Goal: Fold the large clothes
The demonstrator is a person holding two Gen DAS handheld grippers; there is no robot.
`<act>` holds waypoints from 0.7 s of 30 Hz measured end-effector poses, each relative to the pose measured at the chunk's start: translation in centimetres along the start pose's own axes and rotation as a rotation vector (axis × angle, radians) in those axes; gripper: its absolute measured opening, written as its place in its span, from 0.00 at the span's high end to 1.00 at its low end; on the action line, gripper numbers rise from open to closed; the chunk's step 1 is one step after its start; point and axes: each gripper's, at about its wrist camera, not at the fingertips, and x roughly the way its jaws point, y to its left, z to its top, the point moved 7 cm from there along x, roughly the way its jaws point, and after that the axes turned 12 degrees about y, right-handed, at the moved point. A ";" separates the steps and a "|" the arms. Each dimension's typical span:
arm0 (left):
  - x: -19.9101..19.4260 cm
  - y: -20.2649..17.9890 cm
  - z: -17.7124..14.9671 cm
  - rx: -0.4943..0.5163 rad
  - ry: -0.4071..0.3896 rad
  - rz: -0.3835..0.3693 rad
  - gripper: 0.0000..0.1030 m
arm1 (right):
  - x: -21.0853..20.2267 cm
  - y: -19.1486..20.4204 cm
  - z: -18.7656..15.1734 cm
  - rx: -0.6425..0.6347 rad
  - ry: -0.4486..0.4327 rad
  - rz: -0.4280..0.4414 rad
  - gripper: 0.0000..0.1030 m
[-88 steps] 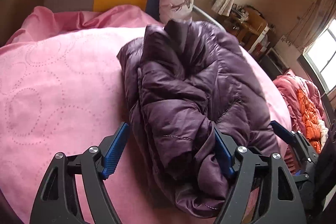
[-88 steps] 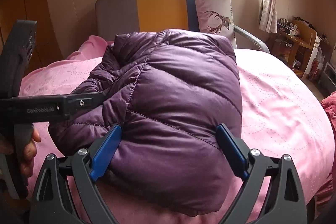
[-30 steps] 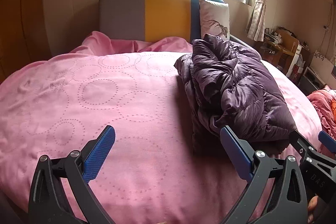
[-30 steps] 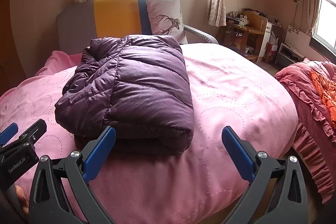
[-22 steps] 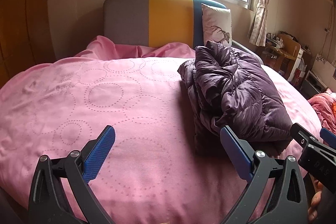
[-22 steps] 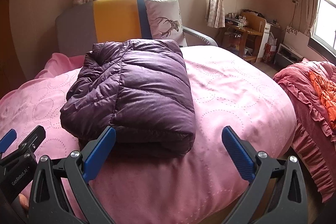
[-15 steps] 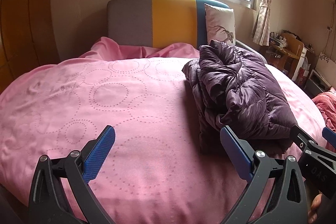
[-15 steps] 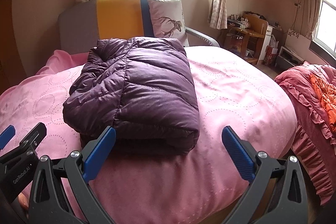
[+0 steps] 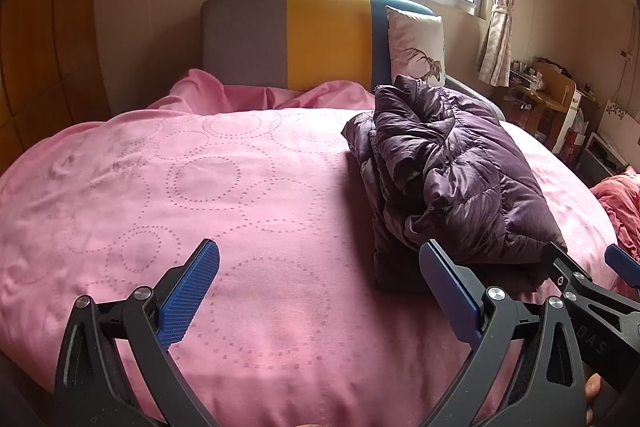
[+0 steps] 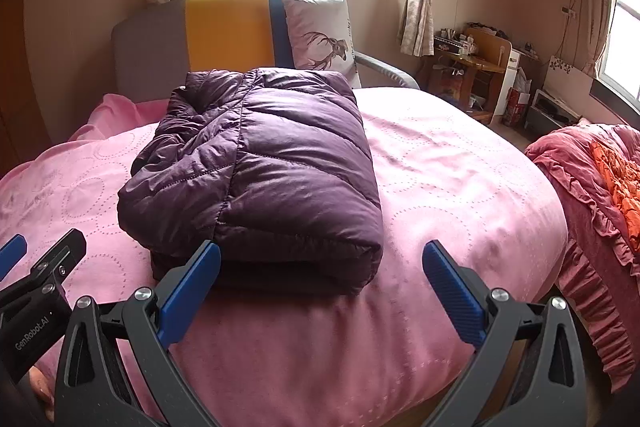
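Folded purple down jacket (image 10: 256, 171) lying on the pink bedspread (image 9: 160, 187) of the bed, nearer the headboard (image 10: 224, 27) end than the foot edge. Left gripper (image 9: 320, 291) and right gripper (image 10: 320, 279) are held over the foot edge, jaws released and spread wide, grasping nothing. A deer-print pillow (image 10: 320, 35) leans against the headboard just behind the jacket.

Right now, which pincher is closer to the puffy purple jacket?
Probably the right gripper, though it's close. It sits open at the purple jacket's near edge, one finger overlapping it. The left gripper is open over bare pink bedspread, jacket off to its right.
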 end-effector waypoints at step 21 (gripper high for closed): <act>-1.4 0.1 0.3 0.007 -0.040 -0.004 0.04 | 0.3 0.0 -0.1 -0.002 0.012 0.008 0.02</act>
